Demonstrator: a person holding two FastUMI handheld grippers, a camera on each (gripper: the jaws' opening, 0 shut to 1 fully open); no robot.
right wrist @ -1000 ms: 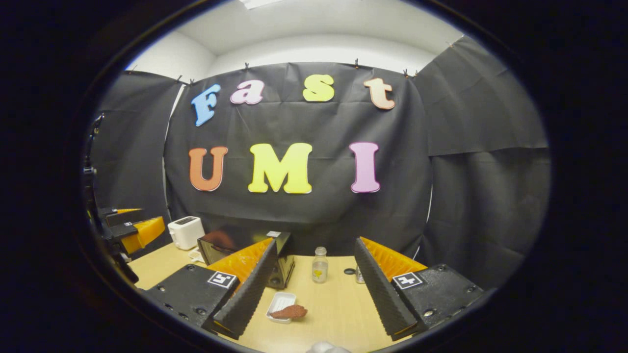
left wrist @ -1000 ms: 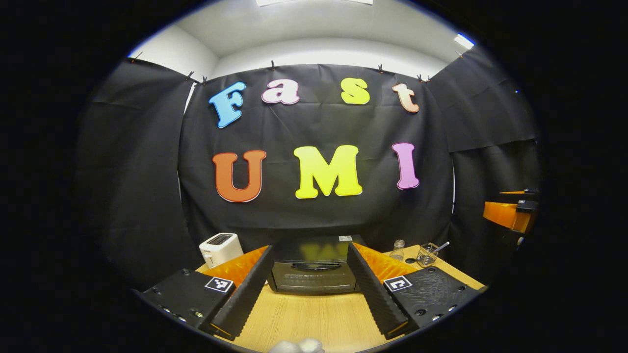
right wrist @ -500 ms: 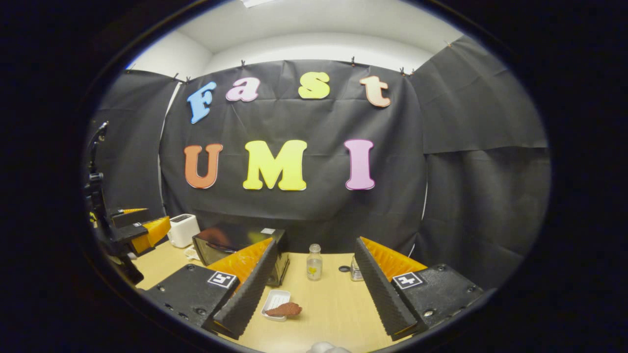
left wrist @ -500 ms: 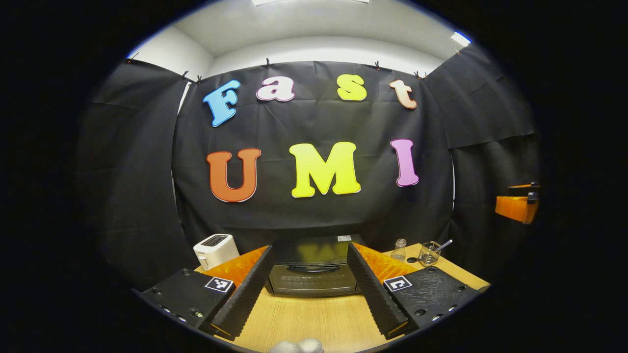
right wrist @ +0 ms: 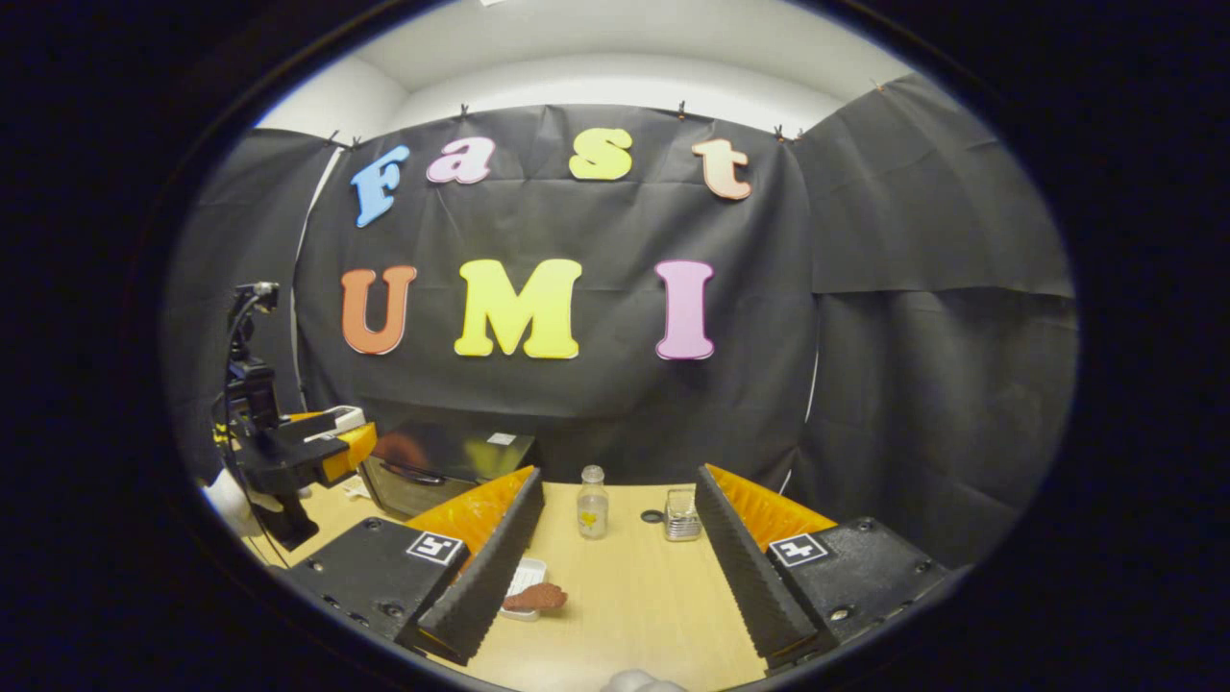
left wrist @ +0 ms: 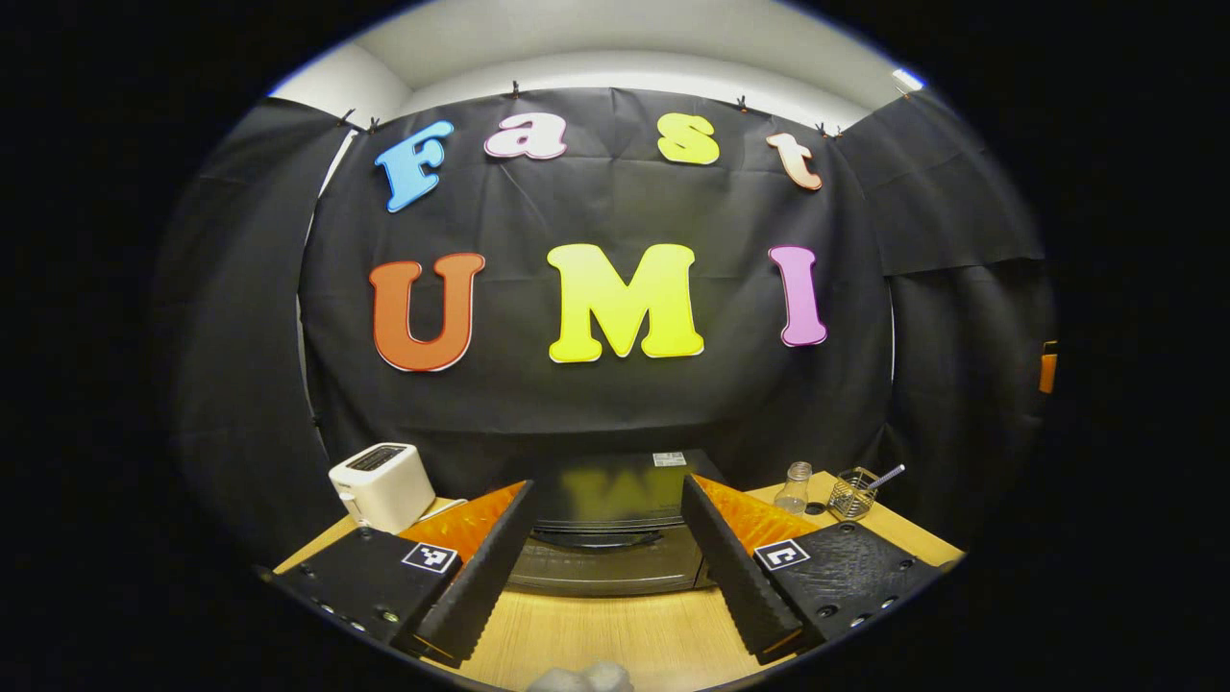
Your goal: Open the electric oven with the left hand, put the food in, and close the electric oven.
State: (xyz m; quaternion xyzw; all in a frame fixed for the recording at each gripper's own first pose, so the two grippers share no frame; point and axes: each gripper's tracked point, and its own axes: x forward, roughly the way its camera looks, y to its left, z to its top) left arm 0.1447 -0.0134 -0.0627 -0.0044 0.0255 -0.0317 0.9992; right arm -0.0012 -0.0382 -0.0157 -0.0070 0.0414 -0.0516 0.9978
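Observation:
The black electric oven [left wrist: 605, 538] stands shut on the wooden table, straight ahead of my left gripper [left wrist: 605, 567]. That gripper is open, its fingers framing the oven's door handle [left wrist: 603, 540] from a short way off. In the right gripper view the oven [right wrist: 432, 466] sits at the left with the left gripper [right wrist: 307, 452] in front of it. My right gripper [right wrist: 620, 567] is open above the table. A brown piece of food [right wrist: 535, 598] lies on a small white tray [right wrist: 524, 581] beside its left finger.
A white toaster [left wrist: 382, 483] stands left of the oven. A small glass bottle [right wrist: 593, 503], a dark lid [right wrist: 651, 516] and a wire holder [right wrist: 681, 514] stand at the back of the wooden table [right wrist: 634, 596]. The wire holder [left wrist: 853, 492] with a straw is right of the oven.
My left gripper has moved closer to the oven, which now looms larger between its fingers. The right gripper view has shifted right, so the food sits nearer its left finger.

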